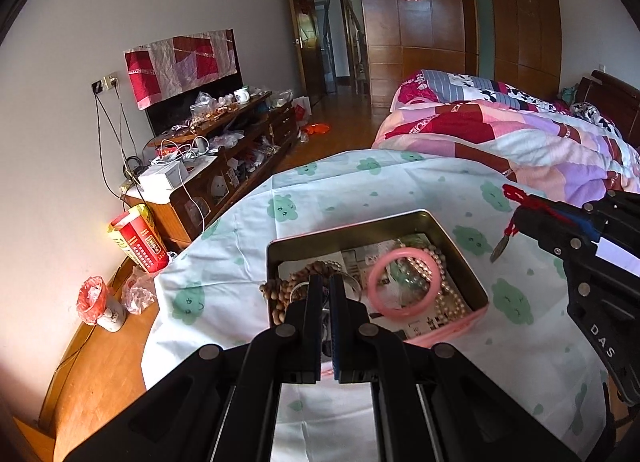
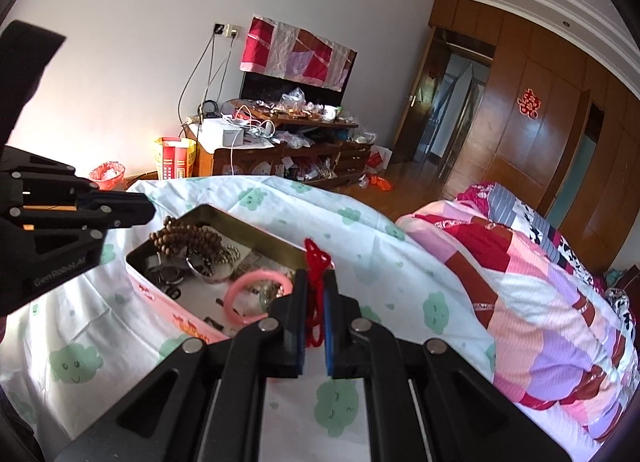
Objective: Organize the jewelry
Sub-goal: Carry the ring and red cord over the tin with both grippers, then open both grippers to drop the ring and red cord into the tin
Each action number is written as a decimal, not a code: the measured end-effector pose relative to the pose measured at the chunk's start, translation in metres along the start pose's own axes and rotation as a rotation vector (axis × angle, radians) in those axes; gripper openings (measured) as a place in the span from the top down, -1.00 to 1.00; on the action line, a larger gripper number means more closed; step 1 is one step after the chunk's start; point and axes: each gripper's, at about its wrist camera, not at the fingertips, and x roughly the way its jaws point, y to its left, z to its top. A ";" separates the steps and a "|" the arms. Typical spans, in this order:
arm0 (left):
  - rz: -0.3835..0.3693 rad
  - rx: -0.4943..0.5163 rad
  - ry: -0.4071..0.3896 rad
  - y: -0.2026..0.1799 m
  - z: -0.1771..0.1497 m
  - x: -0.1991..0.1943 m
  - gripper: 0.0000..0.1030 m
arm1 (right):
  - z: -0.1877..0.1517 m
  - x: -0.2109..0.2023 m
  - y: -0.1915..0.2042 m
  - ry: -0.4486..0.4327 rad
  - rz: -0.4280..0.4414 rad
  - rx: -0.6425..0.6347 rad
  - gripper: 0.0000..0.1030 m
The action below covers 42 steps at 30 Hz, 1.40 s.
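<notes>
Most of it looks sorted — pink bangle [image 1: 404,282], wooden beads [image 2: 186,240] and pearls sit in the tin [image 1: 460,240] just ahead of the near-closed, seemingly empty left gripper [image 1: 326,294] — while the right gripper [image 2: 314,290] pinches a red cord pendant [image 2: 316,262] beside the tin, not yet stowed.

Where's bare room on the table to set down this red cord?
The tablecloth is bare between the tin and the quilted bed, also along its near edge. Inside the tin is crowded: pink bangle, wooden beads, pearls.
</notes>
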 end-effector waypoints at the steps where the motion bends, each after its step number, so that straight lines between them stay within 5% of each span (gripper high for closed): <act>1: 0.003 -0.003 -0.001 0.001 0.001 0.002 0.96 | 0.002 0.000 0.001 -0.004 -0.002 -0.004 0.85; 42: 0.027 -0.050 0.100 0.015 -0.002 0.070 0.96 | 0.015 0.073 0.024 0.094 0.007 -0.023 0.85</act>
